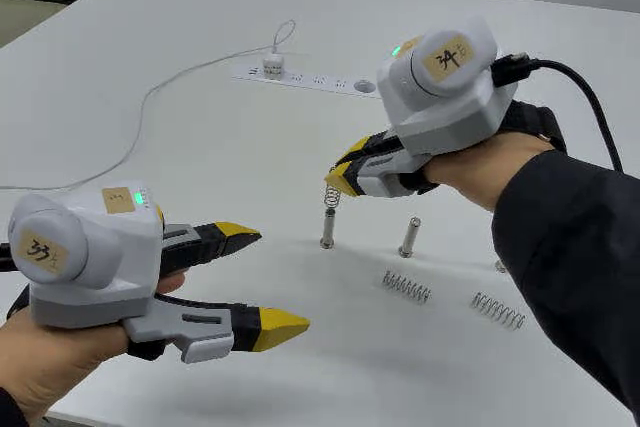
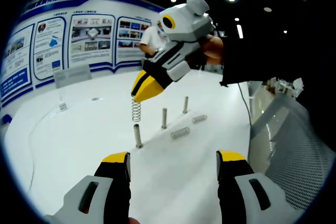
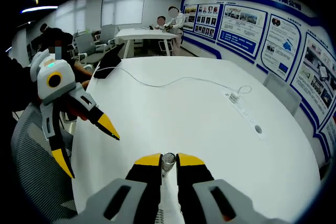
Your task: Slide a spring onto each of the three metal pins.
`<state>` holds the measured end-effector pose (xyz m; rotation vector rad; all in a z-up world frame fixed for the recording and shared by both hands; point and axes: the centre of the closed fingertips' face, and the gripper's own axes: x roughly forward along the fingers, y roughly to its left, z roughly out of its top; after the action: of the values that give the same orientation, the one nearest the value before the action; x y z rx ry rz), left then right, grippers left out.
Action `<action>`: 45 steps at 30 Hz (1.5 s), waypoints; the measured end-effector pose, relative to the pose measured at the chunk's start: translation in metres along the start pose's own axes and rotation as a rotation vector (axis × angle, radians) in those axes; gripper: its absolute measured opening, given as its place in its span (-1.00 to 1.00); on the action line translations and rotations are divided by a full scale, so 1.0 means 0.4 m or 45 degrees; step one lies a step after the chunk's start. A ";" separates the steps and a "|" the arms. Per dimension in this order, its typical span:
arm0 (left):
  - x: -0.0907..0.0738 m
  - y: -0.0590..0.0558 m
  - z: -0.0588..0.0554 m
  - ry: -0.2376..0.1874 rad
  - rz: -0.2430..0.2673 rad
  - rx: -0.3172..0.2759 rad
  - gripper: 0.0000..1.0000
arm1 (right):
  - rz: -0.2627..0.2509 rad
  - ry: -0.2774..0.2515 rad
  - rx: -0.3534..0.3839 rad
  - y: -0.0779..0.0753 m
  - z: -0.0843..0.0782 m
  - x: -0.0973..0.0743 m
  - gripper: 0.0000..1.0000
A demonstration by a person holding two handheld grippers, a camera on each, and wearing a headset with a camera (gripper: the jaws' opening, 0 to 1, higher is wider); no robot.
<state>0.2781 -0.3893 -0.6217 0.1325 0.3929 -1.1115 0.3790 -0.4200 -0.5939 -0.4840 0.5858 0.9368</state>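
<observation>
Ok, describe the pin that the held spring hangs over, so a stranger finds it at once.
On the white table, nearer than the power strip, three upright pins stand in a row. Take the pin at the row's left end in the head view: the only one with a spring right above it, pinched in the right hand-held gripper.

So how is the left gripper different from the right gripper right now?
The left gripper has its fingers spread wide and holds nothing; the right gripper has its fingers pinched shut on a spring. The left gripper is off to the side of the pins; the right gripper holds that spring upright right over one metal pin. Both have yellow fingertips and pale grey bodies.
</observation>
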 end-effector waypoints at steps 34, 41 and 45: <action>-0.001 0.006 -0.010 0.020 0.010 -0.012 0.35 | -0.011 0.091 0.023 0.015 -0.113 0.101 -0.77; -0.002 0.006 -0.011 0.025 0.012 -0.012 0.35 | -0.007 0.114 0.024 0.015 -0.132 0.113 -0.76; -0.001 0.005 -0.011 0.031 0.010 -0.007 0.35 | -0.011 0.116 0.026 0.011 -0.138 0.114 -0.75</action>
<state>0.2784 -0.3867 -0.6260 0.1424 0.4169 -1.1021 0.3822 -0.4245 -0.6654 -0.5126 0.6748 0.9034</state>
